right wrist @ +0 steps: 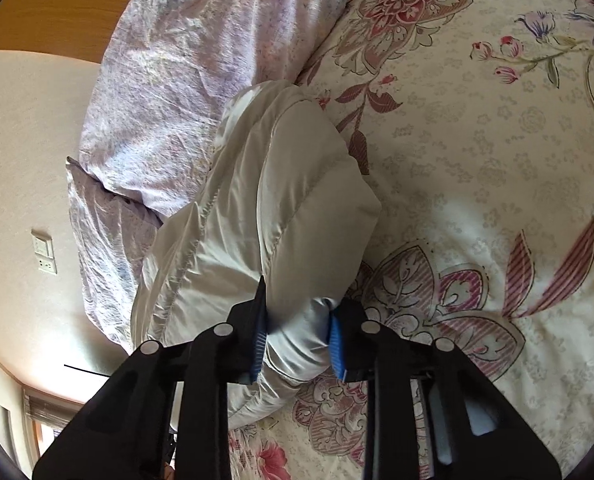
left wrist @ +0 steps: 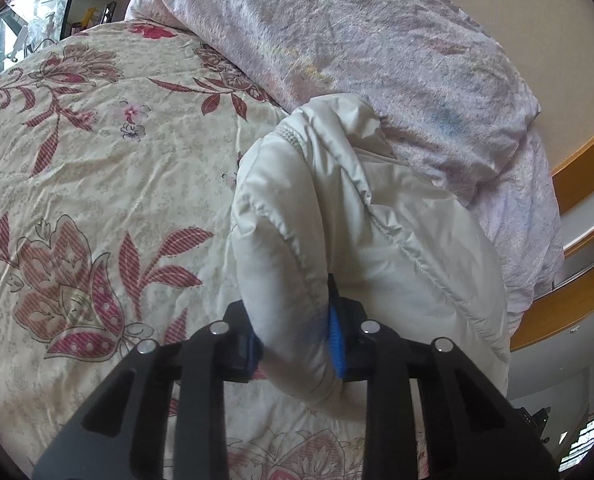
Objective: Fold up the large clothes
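A cream-white padded jacket (left wrist: pixel 337 216) lies in a thick bundle on a bed covered by a floral bedspread (left wrist: pixel 89 168). My left gripper (left wrist: pixel 297 344) is shut on a puffy fold of the jacket at its near end, the blue pads pressing in from both sides. In the right wrist view the same jacket (right wrist: pixel 265 216) stretches away from me, and my right gripper (right wrist: pixel 297 344) is shut on a bunched fold of it, with blue pads squeezing the cloth. The jacket's far end rests against a pale quilt.
A crumpled lilac-pink quilt (left wrist: pixel 377 48) is heaped along the bed beside the jacket, also seen as the quilt (right wrist: pixel 169 92). A wooden headboard (left wrist: pixel 577 168) and a beige wall with a switch plate (right wrist: pixel 43 254) lie beyond. The bedspread (right wrist: pixel 477 160) extends to the right.
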Available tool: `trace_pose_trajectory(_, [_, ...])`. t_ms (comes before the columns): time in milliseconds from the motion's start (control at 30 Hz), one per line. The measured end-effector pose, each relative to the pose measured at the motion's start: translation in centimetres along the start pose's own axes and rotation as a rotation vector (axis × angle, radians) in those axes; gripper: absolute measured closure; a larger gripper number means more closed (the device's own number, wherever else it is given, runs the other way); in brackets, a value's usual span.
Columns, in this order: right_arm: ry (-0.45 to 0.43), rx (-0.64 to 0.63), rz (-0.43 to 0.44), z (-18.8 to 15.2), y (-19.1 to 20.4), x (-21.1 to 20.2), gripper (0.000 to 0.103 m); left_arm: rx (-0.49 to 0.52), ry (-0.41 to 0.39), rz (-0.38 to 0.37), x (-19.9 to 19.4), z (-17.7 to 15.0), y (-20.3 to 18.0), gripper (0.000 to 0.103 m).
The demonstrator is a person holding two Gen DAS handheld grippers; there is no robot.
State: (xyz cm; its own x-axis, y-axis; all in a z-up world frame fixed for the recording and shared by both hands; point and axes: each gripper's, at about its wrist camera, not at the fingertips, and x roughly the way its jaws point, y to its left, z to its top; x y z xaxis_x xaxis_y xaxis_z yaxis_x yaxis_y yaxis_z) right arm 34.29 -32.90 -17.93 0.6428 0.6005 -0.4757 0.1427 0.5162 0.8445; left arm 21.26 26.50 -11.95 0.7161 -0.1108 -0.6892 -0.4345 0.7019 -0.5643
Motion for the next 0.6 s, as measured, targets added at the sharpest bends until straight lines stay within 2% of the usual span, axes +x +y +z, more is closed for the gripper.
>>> trace_pose_trajectory(267, [0.028, -0.045, 0.024, -1.3, 0.8, -2.2, 0.081, 0.013, -0.008, -0.035, -3.8, -0.6, 1.0, 0.08])
trace_pose_trajectory(600, [0.15, -0.137, 0.04, -8.4, -0.9, -7.7, 0.082, 0.044, 0.02, -0.04, -11.1, -5.4, 6.2, 0.08])
